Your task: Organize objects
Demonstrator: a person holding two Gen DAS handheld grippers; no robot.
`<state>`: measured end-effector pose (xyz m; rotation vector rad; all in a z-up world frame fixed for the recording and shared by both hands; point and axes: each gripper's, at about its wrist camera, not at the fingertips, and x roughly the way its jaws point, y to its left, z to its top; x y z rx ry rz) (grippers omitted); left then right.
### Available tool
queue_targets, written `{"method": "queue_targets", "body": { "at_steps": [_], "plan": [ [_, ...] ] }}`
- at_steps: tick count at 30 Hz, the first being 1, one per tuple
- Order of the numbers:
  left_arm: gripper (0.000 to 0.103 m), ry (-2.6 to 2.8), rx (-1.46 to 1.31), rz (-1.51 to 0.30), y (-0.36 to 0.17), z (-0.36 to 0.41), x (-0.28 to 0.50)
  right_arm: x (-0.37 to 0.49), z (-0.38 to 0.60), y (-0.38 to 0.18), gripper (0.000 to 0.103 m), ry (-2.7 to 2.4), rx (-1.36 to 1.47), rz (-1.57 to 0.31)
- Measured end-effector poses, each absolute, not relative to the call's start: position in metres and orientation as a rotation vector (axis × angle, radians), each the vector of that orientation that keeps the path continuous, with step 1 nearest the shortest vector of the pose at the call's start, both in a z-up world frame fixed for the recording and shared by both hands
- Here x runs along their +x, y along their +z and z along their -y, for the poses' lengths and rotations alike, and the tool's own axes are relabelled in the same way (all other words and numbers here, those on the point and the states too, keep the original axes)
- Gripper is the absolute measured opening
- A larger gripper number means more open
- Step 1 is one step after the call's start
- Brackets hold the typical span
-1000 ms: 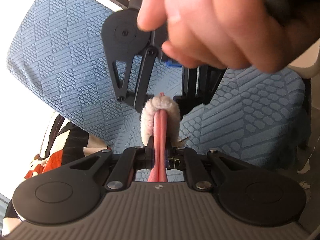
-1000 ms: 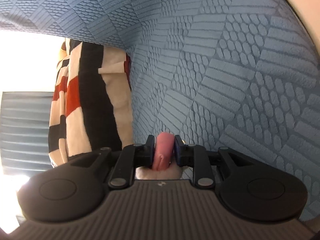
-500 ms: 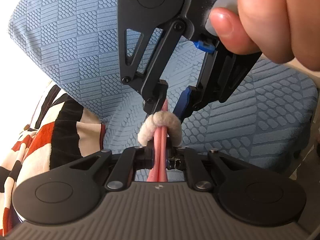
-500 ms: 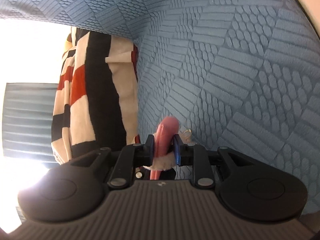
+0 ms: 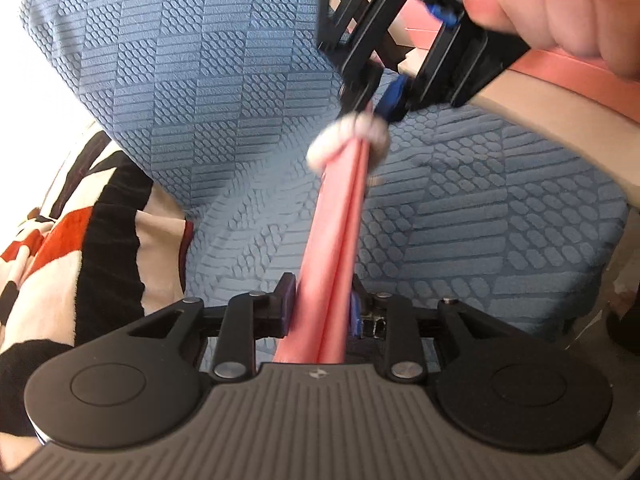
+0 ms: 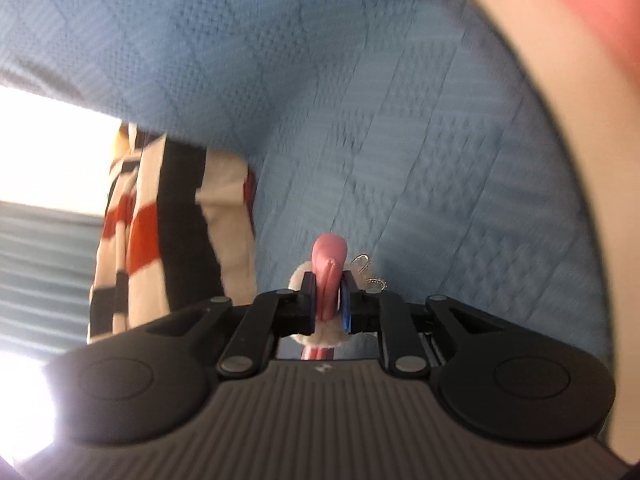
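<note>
Our left gripper (image 5: 318,312) is now opening around the pink folded strap with white fluffy ring (image 5: 336,240); our right gripper (image 6: 327,300), closing, grips its far end and takes it over.

The left gripper (image 5: 318,312) had its jaws opening; they were clamped tight on the long pink folded strap (image 5: 338,232) earlier and now stood slack beside it. The right gripper (image 5: 376,98), its jaws closing on the strap's tip, had drawn away to the far right, carrying the white fluffy ring (image 5: 348,136) along. More strap length lay exposed between the two grippers.
</note>
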<state>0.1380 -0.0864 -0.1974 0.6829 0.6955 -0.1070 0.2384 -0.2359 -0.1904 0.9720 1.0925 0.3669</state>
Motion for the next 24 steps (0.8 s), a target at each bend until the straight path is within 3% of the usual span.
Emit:
{"method": "queue_targets", "body": {
  "at_steps": [7, 18, 21, 23, 24],
  "plan": [
    [0.019, -0.107, 0.670, -0.705, -0.198, 0.086, 0.139, 0.238, 0.243, -0.196, 0.018, 0.336, 0.997, -1.094],
    [0.018, -0.120, 0.565, -0.738, -0.191, 0.077, 0.145, 0.224, 0.206, -0.192, 0.021, 0.367, 0.834, -1.144],
    [0.017, -0.137, 0.488, -0.746, -0.182, 0.073, 0.146, 0.219, 0.200, -0.168, 0.032, 0.360, 0.697, -1.092],
    [0.017, -0.150, 0.414, -0.760, -0.174, 0.068, 0.147, 0.212, 0.195, -0.152, 0.050, 0.341, 0.603, -1.065],
    [0.017, -0.157, 0.375, -0.767, -0.169, 0.065, 0.147, 0.209, 0.192, -0.147, 0.053, 0.332, 0.565, -1.053]
  ]
}}
